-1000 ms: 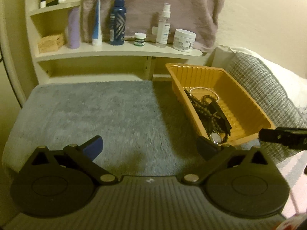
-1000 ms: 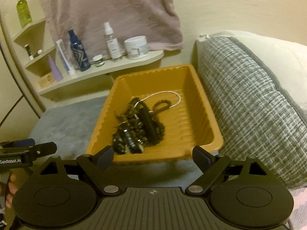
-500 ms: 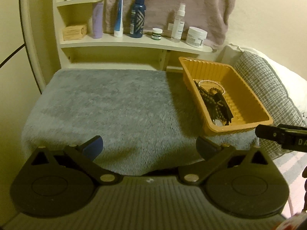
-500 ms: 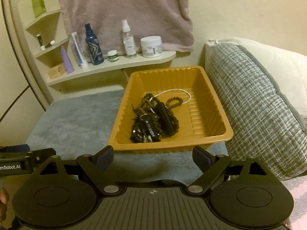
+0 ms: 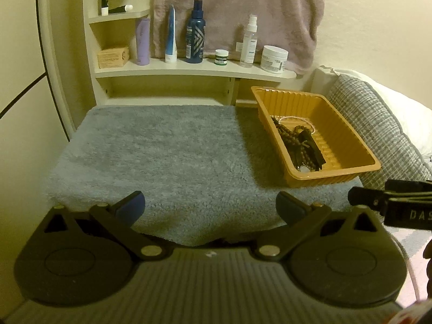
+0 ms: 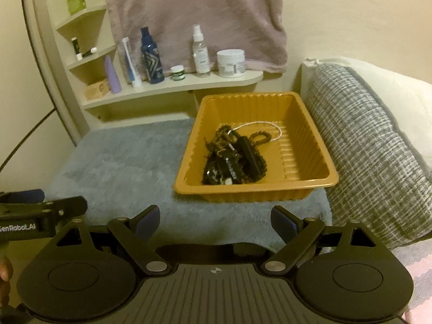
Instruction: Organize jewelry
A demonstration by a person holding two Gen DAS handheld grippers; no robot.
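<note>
Dim, warm yellowish indoor light tints both views. The orange tray (image 5: 337, 172) casts a soft shadow leftward onto the grey mat (image 5: 162, 148). Fisheye bending curves the edges, and detail is slightly soft and grainy.

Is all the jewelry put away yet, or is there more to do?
It looks done: the jewelry, dark beads and a pale chain, lies heaped in the orange tray. No pieces show on the grey mat. Nothing is in hand: the left gripper and right gripper are both open. The heap looks tangled, so sorting may remain.
</note>
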